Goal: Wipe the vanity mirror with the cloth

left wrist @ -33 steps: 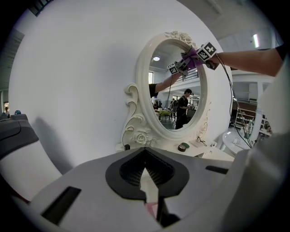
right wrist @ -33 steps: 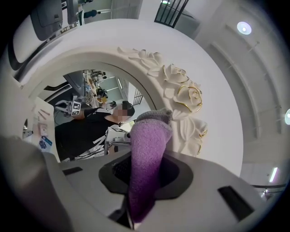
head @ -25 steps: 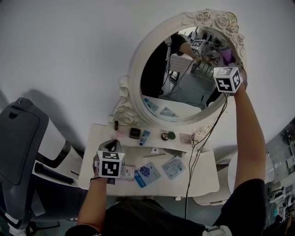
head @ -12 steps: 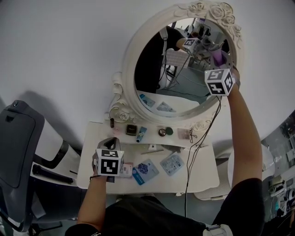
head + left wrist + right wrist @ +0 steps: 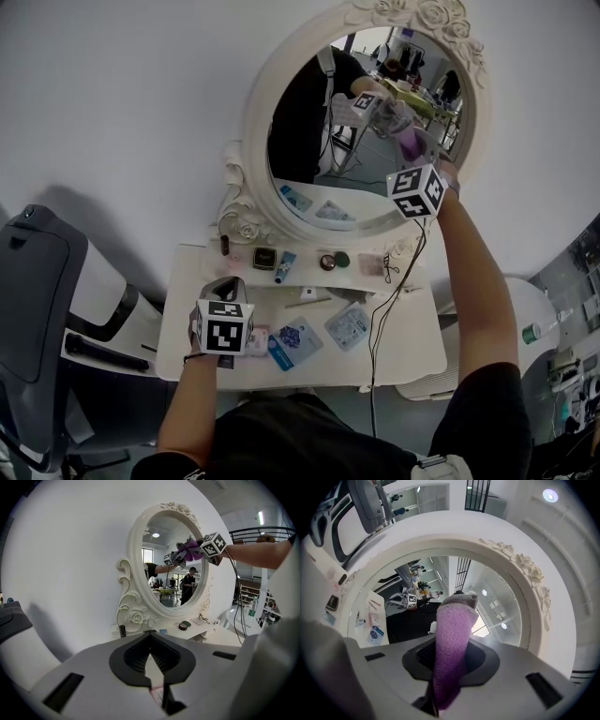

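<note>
The oval vanity mirror (image 5: pixel 309 112) in its white carved frame (image 5: pixel 255 112) stands on the white vanity table (image 5: pixel 187 291). My right gripper (image 5: pixel 417 161) is raised to the right part of the glass, shut on the purple cloth (image 5: pixel 411 142), which lies against the mirror. The right gripper view shows the cloth (image 5: pixel 454 630) sticking up between the jaws of the right gripper (image 5: pixel 449 665), in front of the mirror (image 5: pixel 393 583). My left gripper (image 5: pixel 224 289) hovers low over the table's left front, jaws together and holding nothing. From the left gripper (image 5: pixel 151 663) I see the mirror (image 5: pixel 164 573) and the cloth (image 5: pixel 189 550).
Small jars (image 5: pixel 328 261), a tube (image 5: pixel 282 267) and several blue packets (image 5: pixel 298 337) lie on the table. A black cable (image 5: pixel 384 309) hangs from the right gripper across the tabletop. A grey chair (image 5: pixel 37 281) stands at the left, against the white wall.
My right gripper has slid the cloth down and to the left across the glass, away from the upper right rim. The left gripper has stayed over the table.
</note>
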Tool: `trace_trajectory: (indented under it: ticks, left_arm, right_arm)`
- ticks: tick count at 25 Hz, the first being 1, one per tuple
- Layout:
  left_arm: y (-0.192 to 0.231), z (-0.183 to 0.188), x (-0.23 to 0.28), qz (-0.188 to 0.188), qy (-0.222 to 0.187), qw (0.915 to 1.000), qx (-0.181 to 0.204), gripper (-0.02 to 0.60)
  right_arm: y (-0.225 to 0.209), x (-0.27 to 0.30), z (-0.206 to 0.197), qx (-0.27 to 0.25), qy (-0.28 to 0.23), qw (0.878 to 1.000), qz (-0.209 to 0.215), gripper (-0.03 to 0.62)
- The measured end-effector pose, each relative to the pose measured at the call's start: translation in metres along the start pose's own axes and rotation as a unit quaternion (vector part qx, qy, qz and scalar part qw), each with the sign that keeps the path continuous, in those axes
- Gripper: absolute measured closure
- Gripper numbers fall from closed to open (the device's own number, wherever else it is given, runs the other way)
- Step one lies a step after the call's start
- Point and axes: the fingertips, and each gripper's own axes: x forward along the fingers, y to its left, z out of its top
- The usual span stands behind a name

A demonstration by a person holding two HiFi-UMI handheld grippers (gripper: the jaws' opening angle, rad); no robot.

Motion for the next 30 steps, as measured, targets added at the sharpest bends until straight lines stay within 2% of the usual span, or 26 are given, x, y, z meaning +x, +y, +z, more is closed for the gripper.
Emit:
trace_trajectory:
  ticks: [5,14,19,30]
  left_arm:
    - [0.002,-0.002,-0.003,0.005,0.0,1.0,-0.002,0.58]
    - [0.006,-0.004,-0.009,0.016,0.003,0.9999,-0.004,0.581]
    - [0.006,-0.005,-0.012,0.021,0.005,0.9998,-0.001,0.58]
    - [0.024,-0.01,-0.021,0.053,0.012,0.9985,-0.004,0.58]
  right_arm:
    - [0.034,-0.003,-0.006,0.013,0.0,1.0,0.017,0.507]
    - [0.124,-0.011,-0.02,0.011,0.012,0.998,0.067,0.507]
    - [0.172,-0.016,-0.03,-0.014,0.018,0.995,0.1,0.507]
    - [0.273,-0.023,-0.049,0.001,0.04,0.985,0.169,0.507]
